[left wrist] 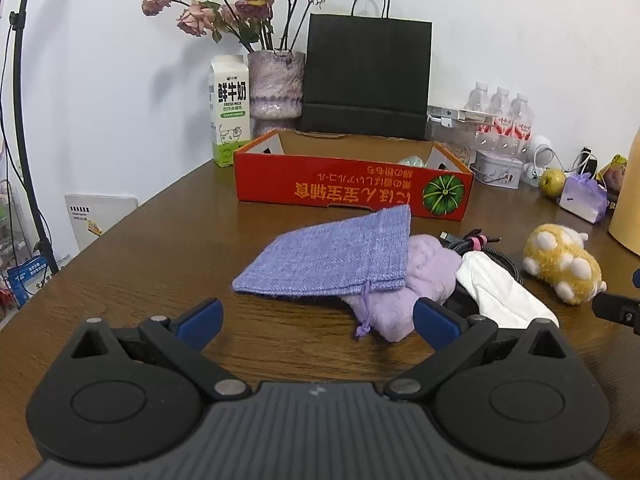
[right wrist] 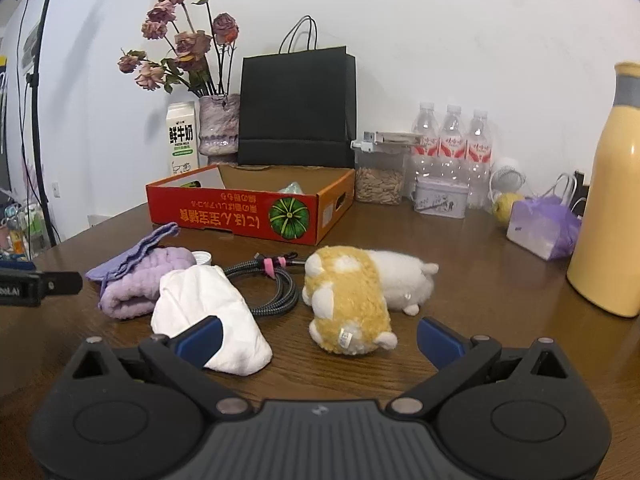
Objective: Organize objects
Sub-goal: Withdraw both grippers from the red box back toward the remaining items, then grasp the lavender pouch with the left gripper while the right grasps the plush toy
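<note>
Barely started, I judge: my left tongs (left wrist: 318,322) and right tongs (right wrist: 319,340) gape empty; pouch (left wrist: 332,252), towel (right wrist: 140,284), cable (right wrist: 276,284), plush (right wrist: 348,296) lie outside the box (right wrist: 240,208).

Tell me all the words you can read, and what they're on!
"鲜牛奶" and "FRESH MILK": milk carton.
Orange Japanese print, upside down, beside a pumpkin picture: red box; too distorted to quote.
Water bottle labels: blurred.
Booklet leaning off the table: too small.
</note>
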Motion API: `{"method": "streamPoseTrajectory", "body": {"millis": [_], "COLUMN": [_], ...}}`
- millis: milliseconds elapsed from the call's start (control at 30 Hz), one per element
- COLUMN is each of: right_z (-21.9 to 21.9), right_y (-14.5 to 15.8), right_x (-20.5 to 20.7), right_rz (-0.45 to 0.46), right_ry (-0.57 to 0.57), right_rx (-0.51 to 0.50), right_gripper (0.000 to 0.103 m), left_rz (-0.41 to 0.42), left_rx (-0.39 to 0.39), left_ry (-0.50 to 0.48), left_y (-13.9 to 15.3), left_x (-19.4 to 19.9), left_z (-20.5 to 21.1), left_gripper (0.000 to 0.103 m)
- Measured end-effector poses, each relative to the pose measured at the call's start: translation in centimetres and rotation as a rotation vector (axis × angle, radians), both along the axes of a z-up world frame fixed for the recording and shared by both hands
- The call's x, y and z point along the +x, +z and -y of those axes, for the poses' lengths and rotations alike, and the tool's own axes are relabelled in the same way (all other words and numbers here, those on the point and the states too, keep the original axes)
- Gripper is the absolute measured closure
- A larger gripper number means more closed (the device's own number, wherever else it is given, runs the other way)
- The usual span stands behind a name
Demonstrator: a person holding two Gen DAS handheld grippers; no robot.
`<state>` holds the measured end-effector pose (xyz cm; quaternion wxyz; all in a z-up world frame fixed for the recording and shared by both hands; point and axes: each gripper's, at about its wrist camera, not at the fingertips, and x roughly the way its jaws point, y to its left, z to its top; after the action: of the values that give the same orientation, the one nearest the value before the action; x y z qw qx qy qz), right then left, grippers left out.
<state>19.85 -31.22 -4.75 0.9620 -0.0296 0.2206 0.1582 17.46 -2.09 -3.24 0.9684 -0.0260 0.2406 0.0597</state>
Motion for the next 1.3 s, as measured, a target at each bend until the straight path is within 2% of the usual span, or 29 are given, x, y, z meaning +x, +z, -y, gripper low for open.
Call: {"method": "streamPoseTrajectory", "body": {"millis": [367,600,700,800,833,867,933,1300], "right_z": [-0.1,-0.3,-0.3,-0.2,-0.1,0.0,0.2,-1.2], "right_y": [-0.7,0.1,0.1,-0.7,-1.1,-1.4,-1.7,-1.2], "right_x": [0.9,3.5,5.3,7.1,7.7,8.3,8.8,6.1], "right_rz": [-0.031,-0.033,-0.058,-0.094,-0.112,-0.132,-0.158,-0.066], "right_ry": [-0.018,-0.014,-0.017,-0.028,-0.03,-0.035,-0.025,0.006], "right_rx": [0.009,-0.078,-0.084,-0.058,-0.039,-0.018,0.015,-0.033], "right_gripper": [0.0,0.0,0.002,0.016,0.024,0.036,0.052,0.054], "left_rz": [0.002,0.005,-0.002,-0.001,-0.001,-0.002,-0.004,-0.037], "left_rx": [-0.014,-0.034,-0.041,-0.033,-0.031,-0.031,-0.036,-0.021], "left_ry": [-0.021,-0.03,-0.024,-0.023,-0.024,-0.026,-0.032,-0.083], "left_y": [-0.4,0.0,0.1,0.3,0.4,0.4,0.6,1.6], "left_x": [0.9,1.2,1.4,1.5,1.6,1.7,1.9,4.9], "left_z": [-0.2,-0.8,-1.0,-0.9,-0.8,-0.8,-0.7,-1.6], "left_gripper": [0.0,0.0,0.0,0.0,0.0,0.0,0.0,0.0]}}
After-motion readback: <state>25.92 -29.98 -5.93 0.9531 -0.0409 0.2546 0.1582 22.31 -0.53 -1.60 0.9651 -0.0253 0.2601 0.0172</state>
